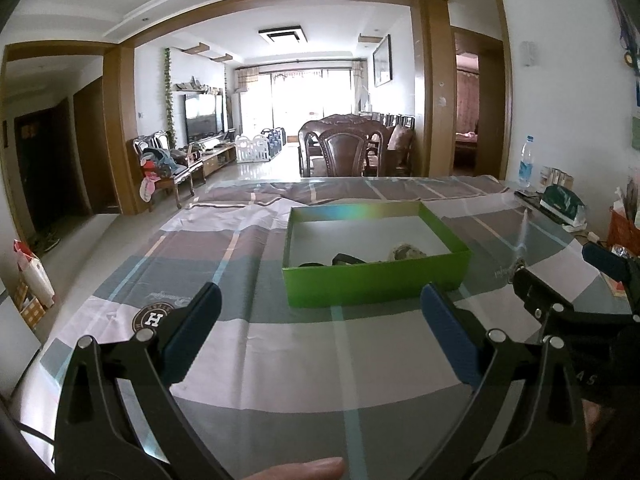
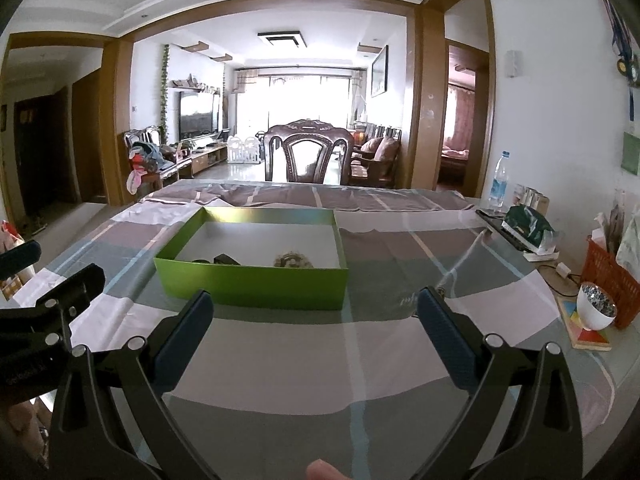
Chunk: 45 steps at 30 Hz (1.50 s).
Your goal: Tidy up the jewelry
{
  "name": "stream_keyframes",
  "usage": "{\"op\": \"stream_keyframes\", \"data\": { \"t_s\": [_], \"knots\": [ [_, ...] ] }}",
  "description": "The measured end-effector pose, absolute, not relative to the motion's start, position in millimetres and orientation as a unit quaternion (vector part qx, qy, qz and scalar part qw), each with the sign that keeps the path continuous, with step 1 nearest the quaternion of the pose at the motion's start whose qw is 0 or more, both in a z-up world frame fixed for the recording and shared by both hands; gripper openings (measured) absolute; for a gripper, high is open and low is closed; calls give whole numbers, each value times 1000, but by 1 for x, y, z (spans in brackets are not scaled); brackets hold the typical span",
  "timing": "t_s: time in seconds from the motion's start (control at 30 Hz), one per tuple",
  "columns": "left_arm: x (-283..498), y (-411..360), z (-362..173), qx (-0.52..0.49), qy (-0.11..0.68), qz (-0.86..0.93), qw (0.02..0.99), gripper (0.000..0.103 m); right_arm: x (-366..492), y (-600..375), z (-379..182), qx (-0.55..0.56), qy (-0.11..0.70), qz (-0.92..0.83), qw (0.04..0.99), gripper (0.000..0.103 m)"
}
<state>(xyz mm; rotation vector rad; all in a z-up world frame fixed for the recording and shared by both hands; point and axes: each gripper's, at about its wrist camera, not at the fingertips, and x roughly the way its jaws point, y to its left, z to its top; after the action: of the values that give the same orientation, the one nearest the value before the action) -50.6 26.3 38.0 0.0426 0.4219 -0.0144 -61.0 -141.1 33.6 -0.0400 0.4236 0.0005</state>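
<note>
A green open box (image 1: 376, 284) (image 2: 252, 282) stands on the checked tablecloth ahead of both grippers. Inside it lie a dark strap-like piece (image 1: 347, 259) (image 2: 224, 259) and a pale beaded piece of jewelry (image 1: 406, 252) (image 2: 292, 261); the front wall hides their lower parts. My left gripper (image 1: 320, 304) is open, short of the box's front wall, with nothing between its blue pads. My right gripper (image 2: 314, 308) is open too, just before the box's right front corner, holding nothing. Each gripper shows at the edge of the other's view.
Along the table's right side stand a water bottle (image 2: 500, 182), a green packet (image 2: 530, 226), a red basket (image 2: 610, 276) and a white cup (image 2: 596, 306) on a coloured board. A dark wooden chair (image 2: 306, 156) stands behind the table's far edge.
</note>
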Motion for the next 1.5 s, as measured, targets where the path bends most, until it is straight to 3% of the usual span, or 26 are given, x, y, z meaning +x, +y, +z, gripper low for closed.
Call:
{"op": "stream_keyframes", "data": {
  "t_s": [1.5],
  "knots": [
    [-51, 24, 38, 26, 212, -10, 977, 99, -61, -141, 34, -22, 212, -1, 977, 100]
  ]
}}
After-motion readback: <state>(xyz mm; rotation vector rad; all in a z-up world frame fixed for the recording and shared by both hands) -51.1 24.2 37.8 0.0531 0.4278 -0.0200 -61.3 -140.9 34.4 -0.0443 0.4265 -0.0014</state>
